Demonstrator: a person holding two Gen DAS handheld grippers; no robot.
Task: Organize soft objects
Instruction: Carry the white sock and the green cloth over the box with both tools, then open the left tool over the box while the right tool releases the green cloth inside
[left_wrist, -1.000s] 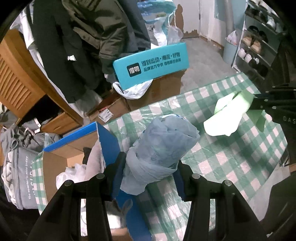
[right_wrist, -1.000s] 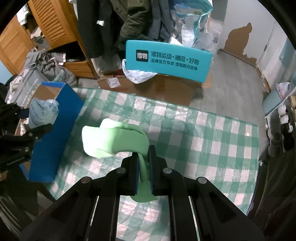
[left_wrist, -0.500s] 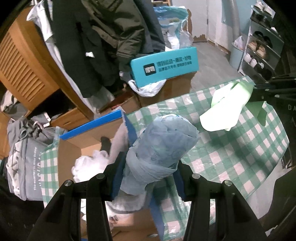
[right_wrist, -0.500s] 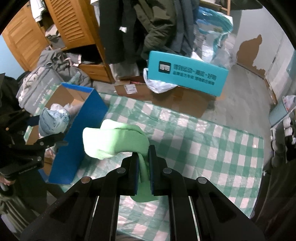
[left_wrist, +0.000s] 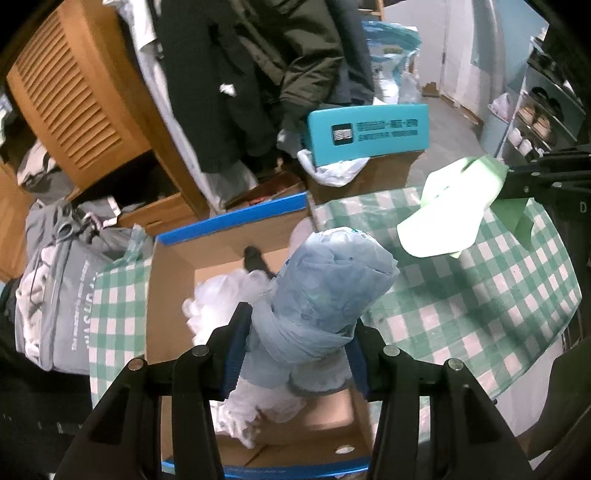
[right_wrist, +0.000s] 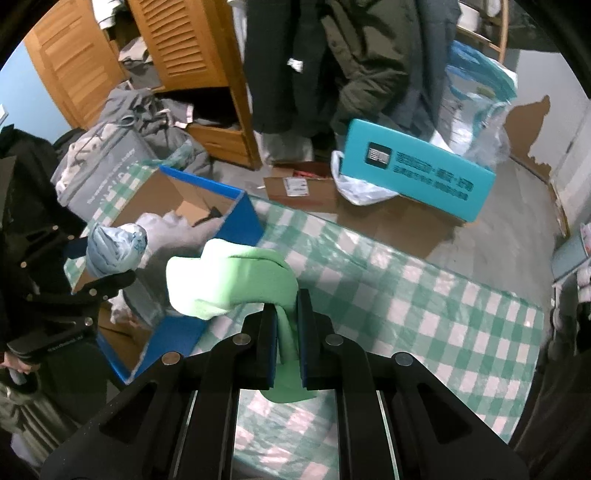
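Observation:
My left gripper (left_wrist: 299, 347) is shut on a rolled pale blue bundle (left_wrist: 325, 291) and holds it over the open cardboard box with blue edges (left_wrist: 236, 221), which has white soft things (left_wrist: 218, 306) inside. The same blue bundle (right_wrist: 116, 247) shows at the left of the right wrist view, above the box (right_wrist: 240, 218). My right gripper (right_wrist: 286, 328) is shut on a light green cloth (right_wrist: 229, 284) that hangs above the green checked tablecloth (right_wrist: 424, 325), just right of the box. The green cloth (left_wrist: 450, 214) shows at the right of the left wrist view.
A teal box (right_wrist: 417, 170) lies on flattened cardboard on the floor beyond the table. Dark coats (left_wrist: 266, 74) hang by a wooden louvred wardrobe (left_wrist: 74, 99). A grey bag (left_wrist: 55, 284) sits left of the box. A shoe rack (left_wrist: 539, 122) stands far right.
Both grippers have moved left toward the box with their loads. The blue bundle went from above the box's right wall to over its inside. The green cloth now hangs nearer the box.

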